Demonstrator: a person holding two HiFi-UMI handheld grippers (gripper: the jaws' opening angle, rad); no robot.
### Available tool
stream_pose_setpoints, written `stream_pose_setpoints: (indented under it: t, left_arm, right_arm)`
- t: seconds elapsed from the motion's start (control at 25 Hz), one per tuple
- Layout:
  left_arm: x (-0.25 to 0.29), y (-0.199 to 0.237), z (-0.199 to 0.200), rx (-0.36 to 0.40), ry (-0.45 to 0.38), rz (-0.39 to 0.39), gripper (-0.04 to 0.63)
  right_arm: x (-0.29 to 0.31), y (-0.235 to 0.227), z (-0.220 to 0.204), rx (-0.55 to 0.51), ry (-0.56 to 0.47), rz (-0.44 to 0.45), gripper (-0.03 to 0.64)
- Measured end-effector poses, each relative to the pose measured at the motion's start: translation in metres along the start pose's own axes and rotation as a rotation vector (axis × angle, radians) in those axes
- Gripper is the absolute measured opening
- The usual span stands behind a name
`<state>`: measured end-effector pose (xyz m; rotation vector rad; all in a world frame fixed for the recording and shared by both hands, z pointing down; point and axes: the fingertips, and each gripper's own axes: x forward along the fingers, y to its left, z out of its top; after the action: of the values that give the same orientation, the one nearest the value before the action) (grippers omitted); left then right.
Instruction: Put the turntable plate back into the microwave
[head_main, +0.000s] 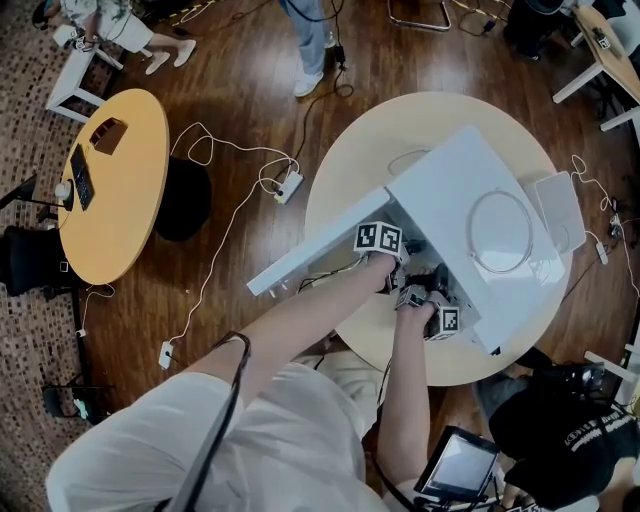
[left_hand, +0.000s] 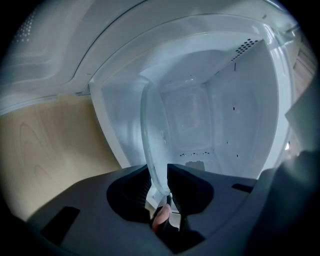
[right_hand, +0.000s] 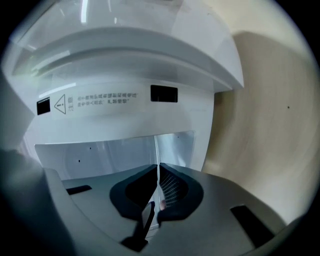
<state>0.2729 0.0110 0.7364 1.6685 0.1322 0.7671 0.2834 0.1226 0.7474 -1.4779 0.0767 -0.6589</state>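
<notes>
The left gripper (left_hand: 159, 175) is clamped on the lower rim of the glass turntable plate (left_hand: 152, 135). The plate stands on edge between the pads and rises into the open mouth of the microwave (head_main: 470, 190). A fingertip shows in the gap just behind the pads. The right gripper (right_hand: 159, 167), just beside the left at the front of the oven, has its jaws drawn nearly together. A thin pale line rises from the slit between them, and whether that is the plate's edge cannot be told. In the head view each gripper carries a cube of black-and-white square markers. Beyond the plate, the white cavity (left_hand: 200, 115) has a patch of small vent holes (left_hand: 247, 46) high on its right wall. On the frame above the opening is a warning label (right_hand: 95, 102), flanked by two black rectangles. It bears a triangle with an exclamation mark, the characters 注意 and two lines of print too small to read. The door (head_main: 320, 245) hangs open to the left in the head view, and a thin ring (head_main: 470, 232) lies on the oven's top. The microwave sits on a round cream table (head_main: 360, 150). Farther off on the dark wood floor are a white power strip (head_main: 288, 186) with trailing cables and an oval yellow table (head_main: 120, 190).
</notes>
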Motion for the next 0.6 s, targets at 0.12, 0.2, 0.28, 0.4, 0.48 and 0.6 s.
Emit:
stream_pose_setpoints:
  t: [0.12, 0.2, 0.28, 0.4, 0.48, 0.6]
  left_arm:
    - [0.0, 0.001, -0.004, 0.009, 0.023, 0.006, 0.083]
    - [-0.001, 0.003, -0.007, 0.019, 0.034, 0.017, 0.083]
    - [-0.003, 0.007, -0.009, 0.027, 0.036, 0.034, 0.081]
    - [-0.006, 0.012, -0.011, -0.013, 0.019, 0.024, 0.067]
    - [-0.008, 0.012, -0.01, -0.071, -0.015, -0.008, 0.058]
    - [-0.008, 0.01, -0.007, -0.115, -0.067, -0.043, 0.051]
  right_arm:
    - [-0.001, 0.0, 0.001, 0.013, -0.007, -0.009, 0.017]
    - [-0.001, -0.003, 0.003, 0.013, -0.005, -0.017, 0.017]
    - [-0.003, -0.004, 0.003, 0.003, 0.001, -0.029, 0.018]
    - [-0.006, -0.004, 0.001, -0.054, 0.012, -0.068, 0.018]
    - [-0.007, -0.002, 0.001, -0.1, 0.019, -0.079, 0.018]
    - [-0.004, 0.001, -0.005, -0.134, 0.064, -0.071, 0.018]
